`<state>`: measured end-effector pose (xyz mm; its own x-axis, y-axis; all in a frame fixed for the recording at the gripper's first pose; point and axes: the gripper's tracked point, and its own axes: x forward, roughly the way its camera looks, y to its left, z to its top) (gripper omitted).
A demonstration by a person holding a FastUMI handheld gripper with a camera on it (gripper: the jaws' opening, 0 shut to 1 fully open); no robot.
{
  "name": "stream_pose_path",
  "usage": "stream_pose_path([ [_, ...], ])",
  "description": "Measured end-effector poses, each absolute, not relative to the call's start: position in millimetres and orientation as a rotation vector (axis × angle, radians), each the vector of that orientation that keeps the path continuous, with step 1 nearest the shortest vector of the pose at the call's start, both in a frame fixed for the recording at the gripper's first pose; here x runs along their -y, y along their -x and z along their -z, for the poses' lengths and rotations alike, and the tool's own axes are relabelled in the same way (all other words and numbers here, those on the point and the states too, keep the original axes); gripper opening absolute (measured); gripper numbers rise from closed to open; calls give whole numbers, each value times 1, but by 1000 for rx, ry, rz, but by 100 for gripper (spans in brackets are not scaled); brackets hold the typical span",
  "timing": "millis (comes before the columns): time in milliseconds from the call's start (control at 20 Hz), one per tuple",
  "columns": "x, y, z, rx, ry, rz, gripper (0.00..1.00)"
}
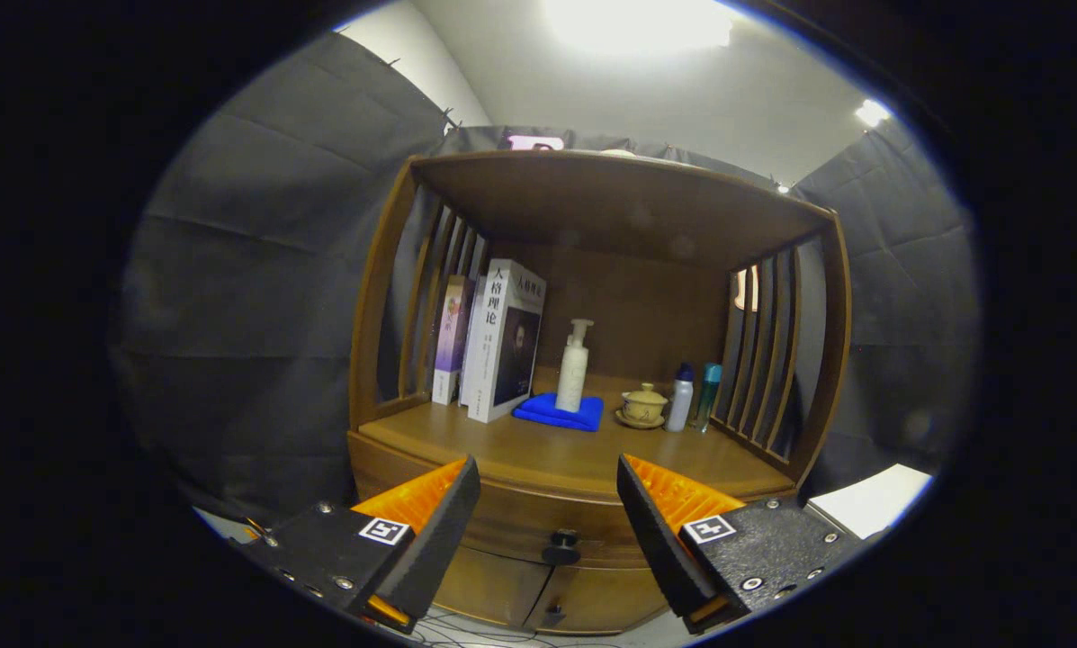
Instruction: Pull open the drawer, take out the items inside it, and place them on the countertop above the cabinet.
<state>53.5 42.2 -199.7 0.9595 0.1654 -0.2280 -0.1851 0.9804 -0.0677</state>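
Brown wooden cabinet (pixel 583 468); blue cloth (pixel 558 412); white pump bottle (pixel 573 369).

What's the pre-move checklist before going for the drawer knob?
1. Gripper open: ok, fingers spread wide with nothing between them.
2. Drawer knob in sight: ok, it sits just ahead, in the gap between the fingers.
3. Drawer state: shut, front flush with the cabinet; not yet pulled.
4. Path to the knob: ok, nothing stands between the fingers and it.
5. Free room on the countertop: ok, the front part is bare; books, blue cloth with pump bottle, lidded cup and two small bottles stand further back.
6. Drawer contents: cannot tell, hidden while shut.
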Motion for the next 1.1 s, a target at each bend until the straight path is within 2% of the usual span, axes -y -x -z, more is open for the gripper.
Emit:
stream_pose_path([
  [400,-37,-52,262,-257,120,-159,95],
  [900,-31,-77,334,-405,60,-122,95],
  [1050,-29,-83,346,-434,52,-98,91],
  [1100,-29,-84,351,-449,34,-87,87],
])
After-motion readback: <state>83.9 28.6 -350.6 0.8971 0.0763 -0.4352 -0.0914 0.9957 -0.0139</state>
